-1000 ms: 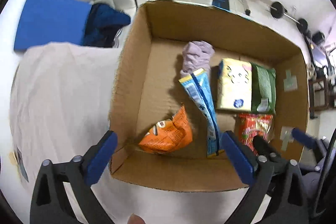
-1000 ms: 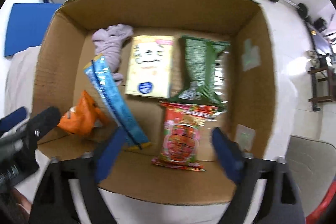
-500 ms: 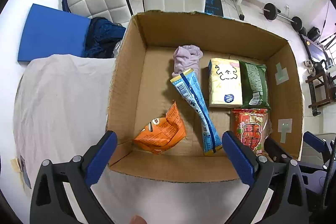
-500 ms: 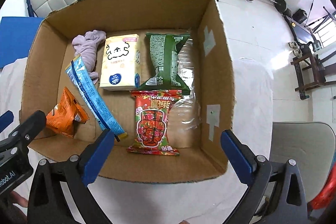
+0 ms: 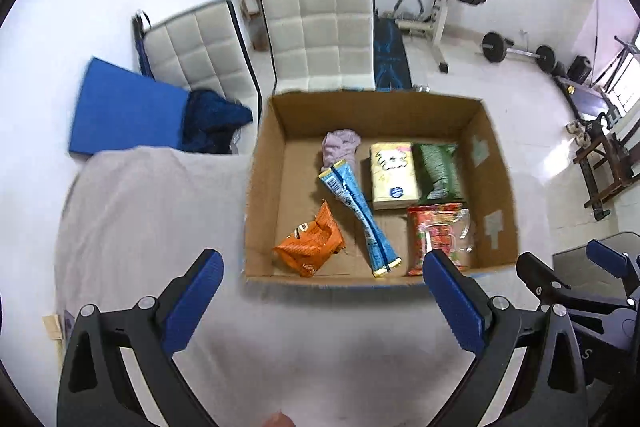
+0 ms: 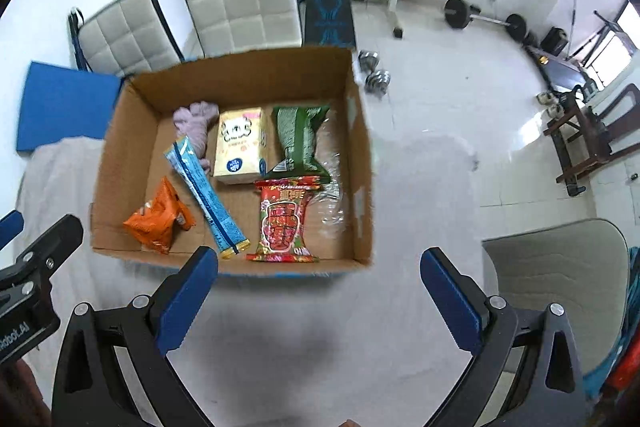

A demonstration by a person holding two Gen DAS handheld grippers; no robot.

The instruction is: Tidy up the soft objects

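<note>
We are holding both tools above the cloth-covered desk [image 5: 152, 195], just in front of the cardboard box [image 5: 264, 187]. The left hand-held gripper [image 5: 320, 297] is standing wide open with nothing between its jaws, and the right hand-held gripper [image 6: 320, 293] is likewise gaping and empty; its jaws have just been opening, with nothing between them.

All the soft things are lying inside the box: the orange snack bag [image 6: 158, 223] near the front left corner, the blue packet [image 6: 206, 197] slanting beside it, the lilac cloth [image 6: 196, 125] at the back, the yellow tissue pack [image 6: 240, 147], the green packet [image 6: 300, 139] and the red packet [image 6: 284, 223].

We are judging the sorting nearly done, so the risks are small. If we are reaching back in, a finger could be catching the front wall and dragging the light box across the cloth. The clear wrapping [image 6: 332, 187] by the right wall could also be snagging on a pad and lifting the red packet with it.
</note>
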